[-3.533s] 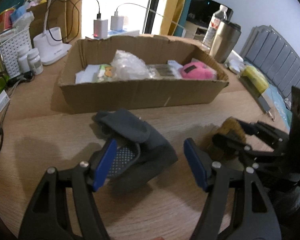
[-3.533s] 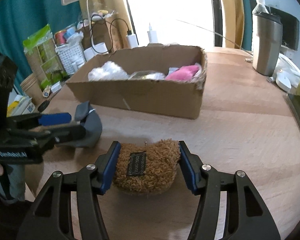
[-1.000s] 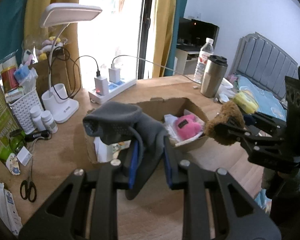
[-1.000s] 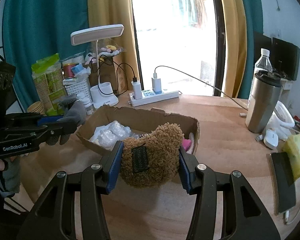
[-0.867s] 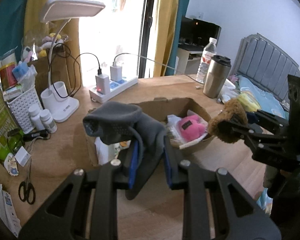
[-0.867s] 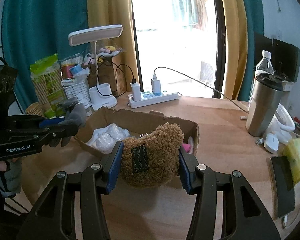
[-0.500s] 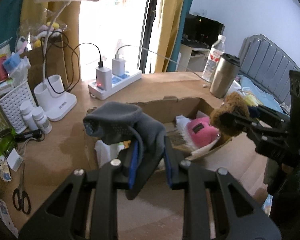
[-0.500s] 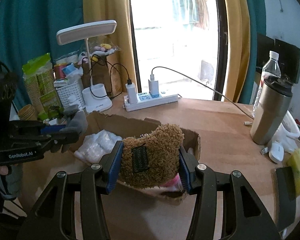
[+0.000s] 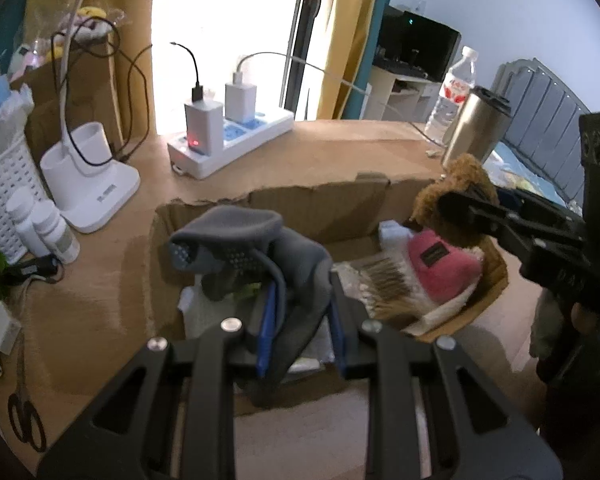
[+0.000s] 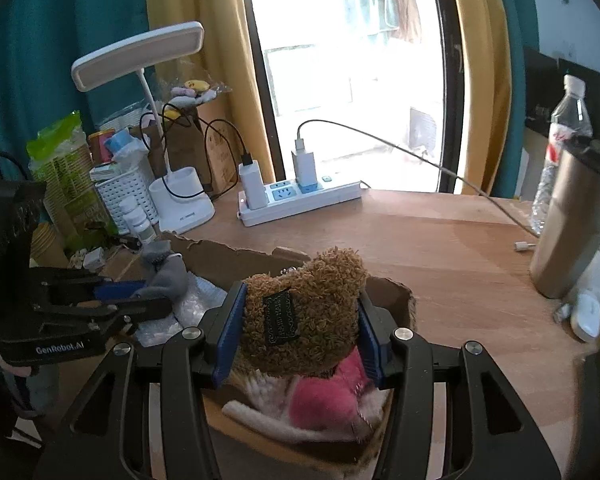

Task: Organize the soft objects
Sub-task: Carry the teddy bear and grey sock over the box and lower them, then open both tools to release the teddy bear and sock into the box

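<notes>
My left gripper (image 9: 300,320) is shut on a grey sock (image 9: 256,244) and holds it over the left half of the open cardboard box (image 9: 320,200). My right gripper (image 10: 300,332) is shut on a brown plush pouch (image 10: 304,308) and holds it over the right end of the box (image 10: 396,292), above a pink plush pouch (image 10: 328,396). In the left wrist view the brown pouch (image 9: 456,192) hangs over the pink pouch (image 9: 440,264). The sock (image 10: 166,272) and the left gripper (image 10: 132,296) show at the left of the right wrist view.
A power strip with chargers (image 9: 228,136), a white lamp base (image 9: 88,176), a white basket and pill bottles (image 9: 44,228) stand behind the box. A steel tumbler (image 10: 576,224) and a water bottle (image 10: 560,128) stand at the right. Scissors (image 9: 24,412) lie at the left edge.
Both grippers have moved forward and down with their loads, from in front of the box to over its inside. Earlier they closed on the sock and the pouch on the table.
</notes>
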Action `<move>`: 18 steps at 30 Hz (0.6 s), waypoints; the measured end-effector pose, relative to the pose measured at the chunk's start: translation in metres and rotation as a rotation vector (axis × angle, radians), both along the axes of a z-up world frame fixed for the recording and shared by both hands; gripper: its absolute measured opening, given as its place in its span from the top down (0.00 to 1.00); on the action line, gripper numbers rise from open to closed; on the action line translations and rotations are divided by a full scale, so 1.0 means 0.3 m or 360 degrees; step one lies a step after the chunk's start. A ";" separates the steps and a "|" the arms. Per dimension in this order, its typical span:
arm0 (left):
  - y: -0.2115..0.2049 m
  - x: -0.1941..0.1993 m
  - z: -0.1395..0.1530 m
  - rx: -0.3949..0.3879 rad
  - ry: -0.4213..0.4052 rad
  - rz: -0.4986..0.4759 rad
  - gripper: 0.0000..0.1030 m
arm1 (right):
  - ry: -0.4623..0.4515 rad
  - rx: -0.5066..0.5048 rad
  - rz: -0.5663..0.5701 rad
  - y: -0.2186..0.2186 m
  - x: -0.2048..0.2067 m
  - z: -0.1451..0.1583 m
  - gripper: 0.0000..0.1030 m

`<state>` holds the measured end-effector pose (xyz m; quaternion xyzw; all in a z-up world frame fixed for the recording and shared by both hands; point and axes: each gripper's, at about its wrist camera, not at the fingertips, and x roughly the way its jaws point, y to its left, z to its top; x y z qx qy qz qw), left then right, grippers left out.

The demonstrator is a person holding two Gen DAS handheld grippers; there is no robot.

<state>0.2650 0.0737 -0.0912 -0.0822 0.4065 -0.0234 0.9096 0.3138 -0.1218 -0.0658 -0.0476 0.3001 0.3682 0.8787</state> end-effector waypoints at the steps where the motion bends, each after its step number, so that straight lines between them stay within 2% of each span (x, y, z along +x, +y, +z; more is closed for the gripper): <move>1: 0.001 0.008 -0.007 -0.0001 0.0011 0.0004 0.75 | 0.0008 0.0002 0.0007 0.005 0.009 -0.005 0.48; 11: 0.030 0.047 -0.054 -0.0110 0.0042 0.0003 0.70 | 0.0124 0.0014 0.0006 0.025 0.094 -0.069 0.48; 13: 0.035 0.049 -0.058 -0.0126 0.0044 0.0004 0.66 | 0.0139 0.0006 0.0006 0.030 0.098 -0.079 0.48; 15: 0.036 0.050 -0.063 -0.0106 0.0042 0.0013 0.59 | 0.0148 -0.0002 0.0005 0.034 0.100 -0.086 0.48; 18: 0.019 0.052 -0.066 -0.0066 0.0049 0.0009 0.56 | 0.0159 -0.0011 -0.0001 0.035 0.102 -0.091 0.48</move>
